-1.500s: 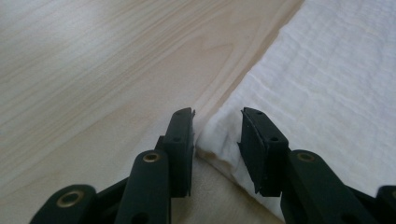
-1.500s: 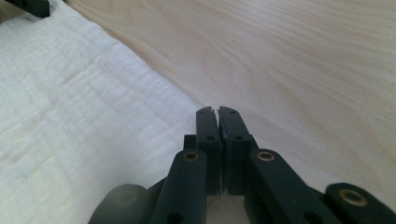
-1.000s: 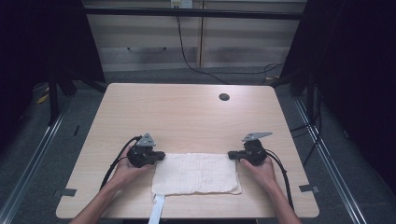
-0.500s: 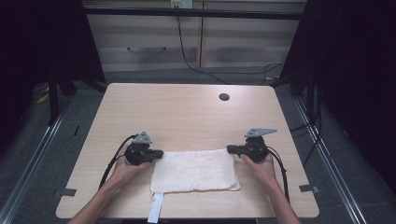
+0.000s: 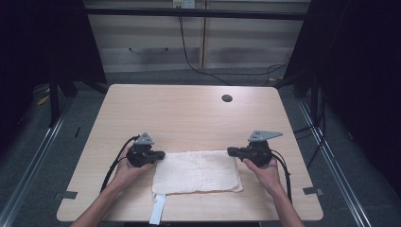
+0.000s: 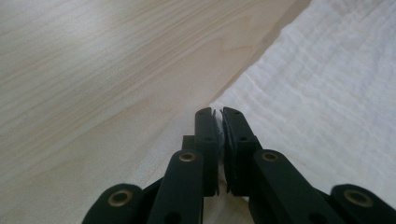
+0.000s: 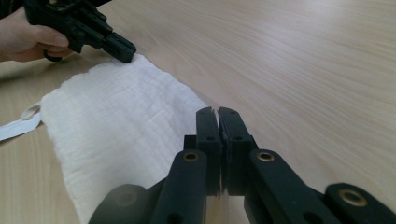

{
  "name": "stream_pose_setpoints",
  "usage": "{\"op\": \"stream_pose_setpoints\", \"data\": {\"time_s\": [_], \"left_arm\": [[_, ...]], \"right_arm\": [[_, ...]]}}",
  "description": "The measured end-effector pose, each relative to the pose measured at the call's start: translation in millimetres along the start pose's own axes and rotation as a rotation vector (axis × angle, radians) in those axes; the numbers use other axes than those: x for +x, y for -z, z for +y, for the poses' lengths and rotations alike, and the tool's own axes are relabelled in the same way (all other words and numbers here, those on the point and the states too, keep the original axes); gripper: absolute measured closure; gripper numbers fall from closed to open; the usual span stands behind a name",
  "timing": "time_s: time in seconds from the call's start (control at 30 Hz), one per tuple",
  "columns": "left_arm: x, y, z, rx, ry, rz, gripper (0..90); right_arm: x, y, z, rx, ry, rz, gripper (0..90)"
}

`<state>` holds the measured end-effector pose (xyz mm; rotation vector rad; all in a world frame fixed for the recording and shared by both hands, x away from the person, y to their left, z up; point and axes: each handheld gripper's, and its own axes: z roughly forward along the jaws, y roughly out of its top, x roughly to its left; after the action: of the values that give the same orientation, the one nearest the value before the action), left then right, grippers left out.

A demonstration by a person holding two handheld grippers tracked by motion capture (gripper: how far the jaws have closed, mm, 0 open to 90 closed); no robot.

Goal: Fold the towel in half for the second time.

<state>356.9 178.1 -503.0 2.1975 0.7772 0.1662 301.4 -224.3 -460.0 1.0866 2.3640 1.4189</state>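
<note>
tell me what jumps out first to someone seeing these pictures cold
A white cloth lies flat near the front edge of the pale wooden table, its strap hanging over the edge. The left claw is shut on one far corner and the right claw on the other, one at each end.

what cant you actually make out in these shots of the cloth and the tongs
- Left tongs, left gripper view: the jaws cover the corner of the white cloth they pinch.
- Right tongs, right gripper view: the shut jaws hide whether cloth sits between them.
- Strap, high view: its lower end is cut off by the bottom edge.
- Dark round spot on the table, high view: too small to identify.
</note>
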Motion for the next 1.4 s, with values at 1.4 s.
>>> {"op": "stream_pose_setpoints", "data": {"time_s": [1.4], "left_arm": [[1.7, -1.7, 5.2, -0.024, 0.062, 0.049, 85.6]], "right_arm": [[55.1, -14.6, -50.0, 0.266, 0.071, 0.189, 87.3]]}}
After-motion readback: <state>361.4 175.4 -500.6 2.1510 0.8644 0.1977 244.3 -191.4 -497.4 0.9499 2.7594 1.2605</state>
